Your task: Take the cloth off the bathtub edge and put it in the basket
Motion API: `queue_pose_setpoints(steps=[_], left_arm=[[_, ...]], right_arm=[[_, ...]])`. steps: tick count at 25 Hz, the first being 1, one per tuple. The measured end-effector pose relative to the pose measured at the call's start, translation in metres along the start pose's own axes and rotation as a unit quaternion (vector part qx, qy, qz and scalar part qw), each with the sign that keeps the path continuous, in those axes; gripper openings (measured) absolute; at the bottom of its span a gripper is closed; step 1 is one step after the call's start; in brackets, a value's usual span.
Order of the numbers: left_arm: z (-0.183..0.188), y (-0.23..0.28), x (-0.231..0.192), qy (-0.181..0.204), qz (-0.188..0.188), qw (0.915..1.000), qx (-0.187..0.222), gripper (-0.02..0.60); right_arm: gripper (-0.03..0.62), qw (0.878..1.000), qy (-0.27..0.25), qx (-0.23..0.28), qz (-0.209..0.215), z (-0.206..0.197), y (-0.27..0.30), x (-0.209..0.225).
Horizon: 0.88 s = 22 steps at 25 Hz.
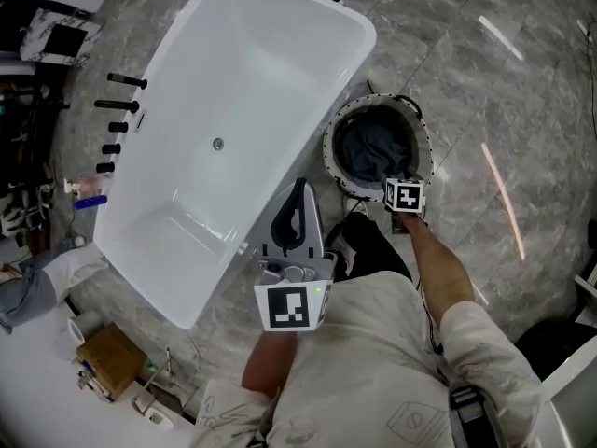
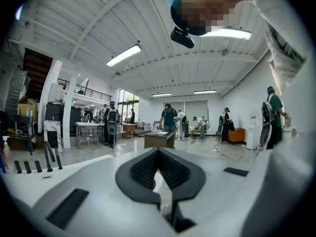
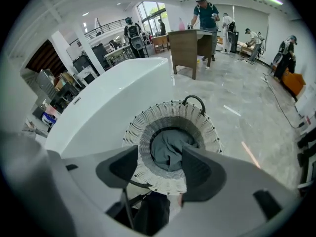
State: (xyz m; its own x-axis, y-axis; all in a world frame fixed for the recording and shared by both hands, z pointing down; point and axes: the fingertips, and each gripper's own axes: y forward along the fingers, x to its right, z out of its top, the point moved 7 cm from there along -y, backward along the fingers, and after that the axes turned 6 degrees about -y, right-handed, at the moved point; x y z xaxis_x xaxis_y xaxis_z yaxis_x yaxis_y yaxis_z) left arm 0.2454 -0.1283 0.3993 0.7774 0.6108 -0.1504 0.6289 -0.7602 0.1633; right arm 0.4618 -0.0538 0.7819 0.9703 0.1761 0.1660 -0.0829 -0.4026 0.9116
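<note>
Dark cloth in basket; right hand-held gripper above, spread, empty; left hand-held gripper closed, empty.

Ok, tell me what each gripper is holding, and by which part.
Nothing is held. The right gripper has its jaws apart over the basket, with the cloth lying loose inside it. The left gripper has its jaws together on nothing.

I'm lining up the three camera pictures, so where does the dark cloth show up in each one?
Head view: the cloth lies in the basket, right of centre.
Left gripper view: not in it.
Right gripper view: the cloth is in the basket, just below centre.
Shared landmark: the white bathtub, in the head and right gripper views.
</note>
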Motion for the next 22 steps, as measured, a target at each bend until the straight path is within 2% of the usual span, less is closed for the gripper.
queue_pose_setpoints(steps=[8,13,17,22], left_arm=[[0.003,-0.035,-0.033,-0.016,0.051,0.9985,0.011,-0.005],[0.008,-0.082,-0.057,-0.022,0.082,0.9962,0.020,-0.005],[0.005,-0.118,-0.078,-0.030,0.135,0.9896,0.039,-0.005],[0.004,-0.169,-0.120,-0.053,0.202,0.9767,0.049,-0.005]], right_arm=[[0.253,0.998,-0.055,0.005,0.032,-0.005,-0.013,-0.045],[0.252,0.995,-0.085,0.016,0.058,-0.017,-0.036,-0.091],[0.250,0.986,-0.146,0.025,0.083,-0.008,-0.040,-0.124],[0.250,0.973,-0.189,0.045,0.124,0.002,-0.052,-0.189]])
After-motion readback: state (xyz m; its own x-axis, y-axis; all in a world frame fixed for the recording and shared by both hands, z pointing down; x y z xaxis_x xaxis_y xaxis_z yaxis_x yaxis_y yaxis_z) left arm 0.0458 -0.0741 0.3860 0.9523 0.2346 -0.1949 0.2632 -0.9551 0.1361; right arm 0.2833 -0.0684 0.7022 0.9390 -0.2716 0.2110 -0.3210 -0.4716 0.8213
